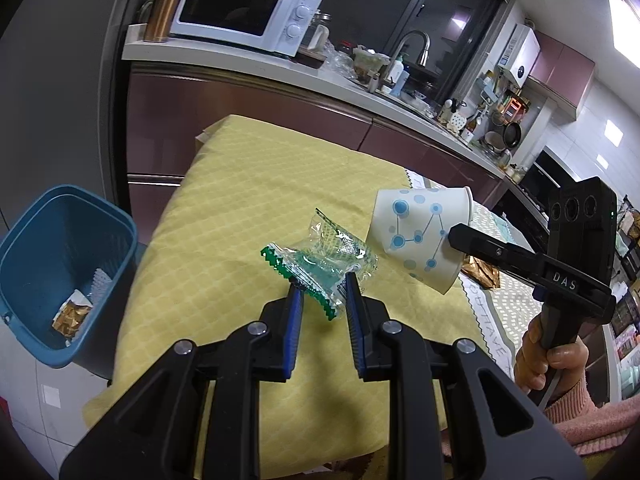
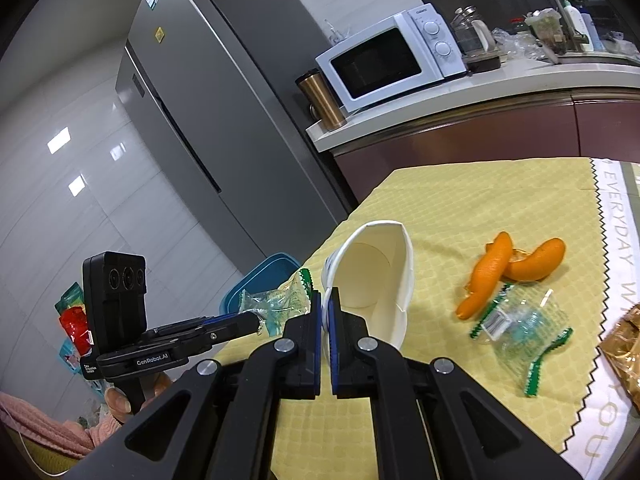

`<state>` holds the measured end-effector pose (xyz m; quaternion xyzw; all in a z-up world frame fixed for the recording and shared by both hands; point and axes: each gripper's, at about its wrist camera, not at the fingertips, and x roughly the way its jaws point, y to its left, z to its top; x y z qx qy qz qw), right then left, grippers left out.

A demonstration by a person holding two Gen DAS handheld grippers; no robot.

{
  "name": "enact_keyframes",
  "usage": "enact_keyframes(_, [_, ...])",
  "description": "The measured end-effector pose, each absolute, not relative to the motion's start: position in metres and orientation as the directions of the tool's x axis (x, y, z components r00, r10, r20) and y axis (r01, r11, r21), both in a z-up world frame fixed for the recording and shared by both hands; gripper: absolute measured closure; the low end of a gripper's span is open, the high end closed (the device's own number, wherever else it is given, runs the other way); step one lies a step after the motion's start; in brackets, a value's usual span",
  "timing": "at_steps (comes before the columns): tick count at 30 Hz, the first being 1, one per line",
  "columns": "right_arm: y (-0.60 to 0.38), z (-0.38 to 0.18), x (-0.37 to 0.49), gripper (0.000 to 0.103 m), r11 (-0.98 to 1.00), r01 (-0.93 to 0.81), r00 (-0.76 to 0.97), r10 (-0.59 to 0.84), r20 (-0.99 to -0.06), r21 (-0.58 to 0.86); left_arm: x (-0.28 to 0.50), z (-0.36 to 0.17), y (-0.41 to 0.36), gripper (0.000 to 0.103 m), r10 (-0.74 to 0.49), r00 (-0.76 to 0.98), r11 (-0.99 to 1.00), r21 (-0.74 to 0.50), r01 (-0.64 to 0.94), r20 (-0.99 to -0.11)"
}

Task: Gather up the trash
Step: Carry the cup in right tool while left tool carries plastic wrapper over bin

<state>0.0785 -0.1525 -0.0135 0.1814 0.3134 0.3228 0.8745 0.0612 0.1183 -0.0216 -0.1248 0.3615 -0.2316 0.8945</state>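
My left gripper point(image 1: 322, 282) is shut on a clear plastic wrapper with green zigzag edges point(image 1: 320, 258), held above the yellow tablecloth point(image 1: 240, 208). In the right wrist view that wrapper point(image 2: 280, 300) hangs from the left gripper point(image 2: 256, 322). My right gripper point(image 2: 326, 300) is shut on the rim of a white paper cup point(image 2: 374, 276), tipped on its side with its mouth toward the camera. In the left wrist view the cup point(image 1: 420, 236), printed with blue dots, is pinched by the right gripper point(image 1: 452, 238). A blue bin point(image 1: 60, 264) stands on the floor left of the table.
Orange peel point(image 2: 508, 268), a second clear green-edged wrapper point(image 2: 520, 328) and a gold foil wrapper point(image 2: 624, 344) lie on the cloth. The bin holds a gold wrapper point(image 1: 72, 316). Behind the table run a counter with a microwave point(image 1: 248, 12), a sink and a fridge point(image 2: 208, 92).
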Motion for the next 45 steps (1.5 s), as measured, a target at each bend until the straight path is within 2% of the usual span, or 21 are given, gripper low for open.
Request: enact_keyframes(45, [-0.080,-0.010,0.104,0.101,0.647,-0.580,0.475,0.762,-0.440,0.495,0.047,-0.007,0.193,0.082,-0.346,0.735,0.923,-0.352,0.156,-0.583])
